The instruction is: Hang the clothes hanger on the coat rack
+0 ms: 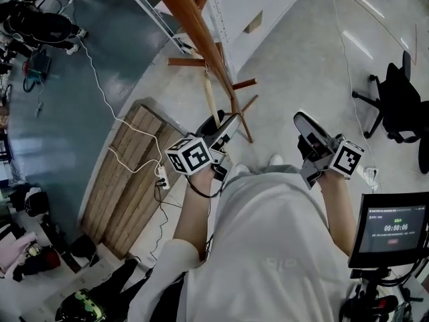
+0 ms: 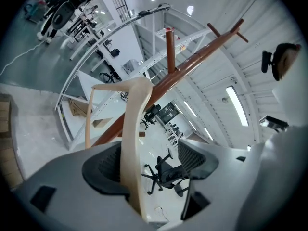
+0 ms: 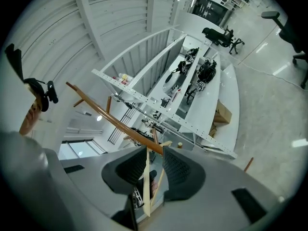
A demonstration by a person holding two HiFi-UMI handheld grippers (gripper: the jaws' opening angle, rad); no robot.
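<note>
The brown wooden coat rack (image 1: 194, 25) leans across the top of the head view. A pale wooden hanger (image 1: 212, 98) hangs below one of its pegs. My left gripper (image 1: 224, 126) reaches up to the hanger's lower end. In the left gripper view the hanger (image 2: 132, 138) runs up between the wide-apart jaws, close beside the left pad (image 2: 103, 170) and far from the right one. Its top meets the rack's pole (image 2: 192, 61). The left gripper (image 2: 150, 163) is open. My right gripper (image 1: 308, 129) is off to the right, holding nothing. Its jaws (image 3: 154, 162) stand narrowly apart, and the hanger (image 3: 146, 182) shows beyond them.
A wooden pallet (image 1: 131, 173) lies on the floor to the left, with a white cable and power strip (image 1: 161, 176) beside it. A black office chair (image 1: 395, 106) stands at the right and a small monitor (image 1: 392, 227) on a stand at the lower right. White shelving (image 3: 183, 105) stands behind the rack.
</note>
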